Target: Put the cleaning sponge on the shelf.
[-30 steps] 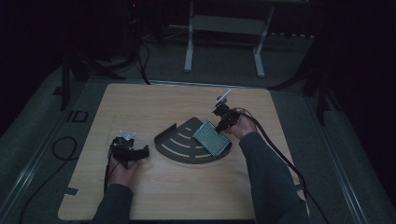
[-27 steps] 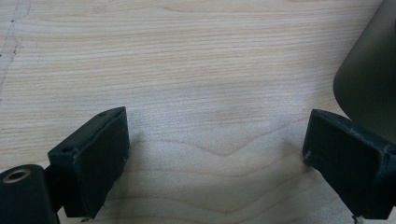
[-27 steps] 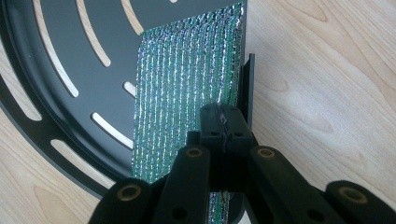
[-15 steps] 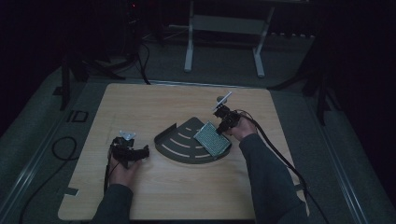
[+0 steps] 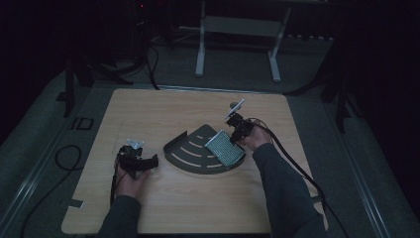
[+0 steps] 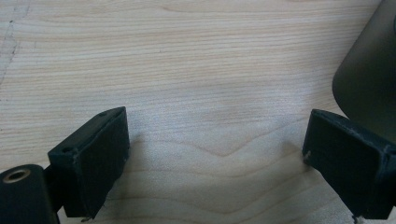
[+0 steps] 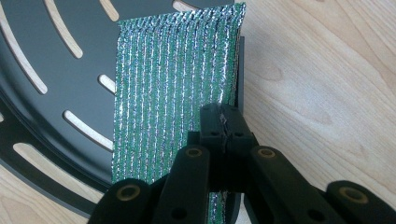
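Right gripper view: my right gripper (image 7: 226, 122) is clamped on the edge of the green metallic scouring pad (image 7: 173, 88), which lies over the black slotted tray (image 7: 56, 70). My left gripper (image 6: 215, 154) rests with jaws apart on the wooden table (image 6: 187, 56).

dim high view, bright sharp close-ups

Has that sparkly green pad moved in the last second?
No. The green pad lies at the same spot on the right end of the black slotted tray, pinched by the right claw.
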